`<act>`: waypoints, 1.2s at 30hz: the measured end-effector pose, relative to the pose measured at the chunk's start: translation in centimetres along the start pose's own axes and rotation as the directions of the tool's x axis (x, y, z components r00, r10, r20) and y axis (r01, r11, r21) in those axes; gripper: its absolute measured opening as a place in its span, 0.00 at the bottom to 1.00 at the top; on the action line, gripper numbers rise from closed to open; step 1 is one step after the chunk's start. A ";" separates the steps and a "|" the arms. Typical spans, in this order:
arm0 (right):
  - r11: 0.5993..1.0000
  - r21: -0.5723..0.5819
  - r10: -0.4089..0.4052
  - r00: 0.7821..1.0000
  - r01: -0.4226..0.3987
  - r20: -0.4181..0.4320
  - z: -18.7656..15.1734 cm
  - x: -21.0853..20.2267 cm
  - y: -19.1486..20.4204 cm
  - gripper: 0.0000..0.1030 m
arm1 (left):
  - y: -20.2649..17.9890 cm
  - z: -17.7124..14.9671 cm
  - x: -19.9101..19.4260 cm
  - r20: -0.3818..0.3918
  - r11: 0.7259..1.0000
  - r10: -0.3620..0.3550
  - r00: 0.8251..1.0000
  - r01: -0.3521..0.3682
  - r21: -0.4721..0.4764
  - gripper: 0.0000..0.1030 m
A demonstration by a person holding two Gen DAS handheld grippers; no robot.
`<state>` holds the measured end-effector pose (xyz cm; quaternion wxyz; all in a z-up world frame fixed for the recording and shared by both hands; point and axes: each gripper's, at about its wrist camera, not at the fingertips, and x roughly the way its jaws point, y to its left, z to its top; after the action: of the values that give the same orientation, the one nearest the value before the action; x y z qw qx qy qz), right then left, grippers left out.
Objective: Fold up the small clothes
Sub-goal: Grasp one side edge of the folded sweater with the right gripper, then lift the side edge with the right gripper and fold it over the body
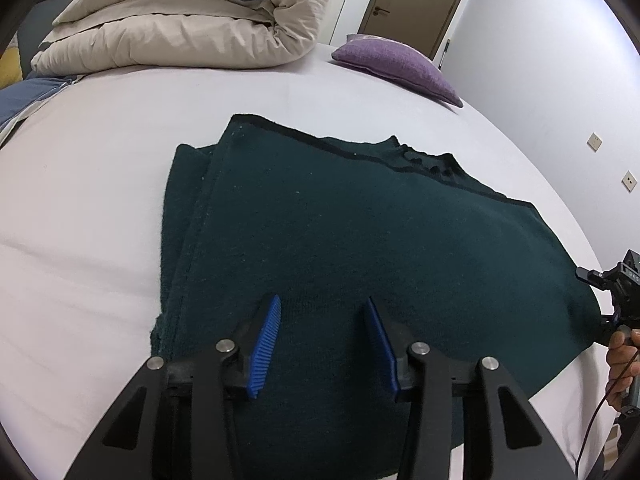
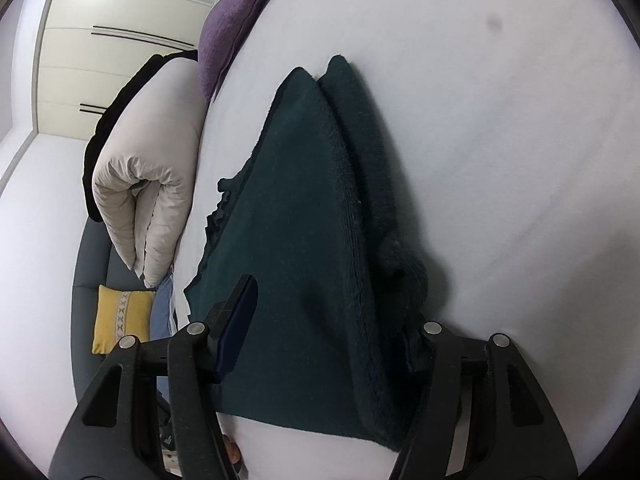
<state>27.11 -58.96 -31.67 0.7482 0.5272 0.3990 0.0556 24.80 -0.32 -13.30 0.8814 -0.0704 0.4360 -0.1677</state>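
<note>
Left tongs (image 1: pixel 322 312) gape empty over the folded sweater (image 1: pixel 340 220). Right tongs (image 2: pixel 324 320) straddle its edge, spread wide — probably not pinching yet. A shallow bite risks catching only the top layer — fold slides apart on the bed (image 1: pixel 100 160).

Dark green sweater (image 1: pixel 360 240), purple pillow (image 1: pixel 396 66), white sheet (image 1: pixel 100 200).

Left wrist camera looks low and close across the dark green sweater (image 1: pixel 340 220) toward the bed's (image 1: pixel 80 200) far edge; right wrist camera, rolled sideways, views it lengthwise. Both share sweater, duvet (image 1: pixel 180 20), purple pillow (image 1: pixel 396 64).
</note>
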 end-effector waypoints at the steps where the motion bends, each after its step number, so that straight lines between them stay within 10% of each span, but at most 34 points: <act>1: 1.000 -0.006 -0.005 1.000 0.005 0.001 0.0 0.1 0.1 0.54 | 0.0 0.0 0.0 0.000 1.000 0.003 1.000 -0.003 0.004 0.46; 11: 0.995 -0.039 -0.093 0.996 0.093 0.012 0.1 1.0 0.5 0.14 | 0.0 -0.1 0.0 0.001 1.000 0.010 1.000 -0.010 0.007 0.46; 20: 0.952 -0.167 -0.241 0.966 0.255 0.098 -0.8 1.1 3.8 0.11 | 0.0 0.0 0.1 -0.005 1.000 0.003 1.000 -0.003 -0.004 0.46; 29: 0.801 -0.420 -0.379 0.904 0.427 0.198 -3.8 3.5 14.9 0.10 | 1.1 0.5 -0.3 -0.018 0.994 -0.066 0.998 0.064 -0.092 0.46; 36: 0.570 -0.766 -0.346 0.932 0.297 0.105 -12.5 12.0 26.0 0.10 | 3.8 1.2 -1.1 0.017 0.953 -0.188 0.982 0.187 -0.237 0.45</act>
<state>35.86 -32.22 -18.04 0.8864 0.0735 0.4464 0.0985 26.00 3.57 -12.75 0.8455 -0.2158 0.4468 -0.1973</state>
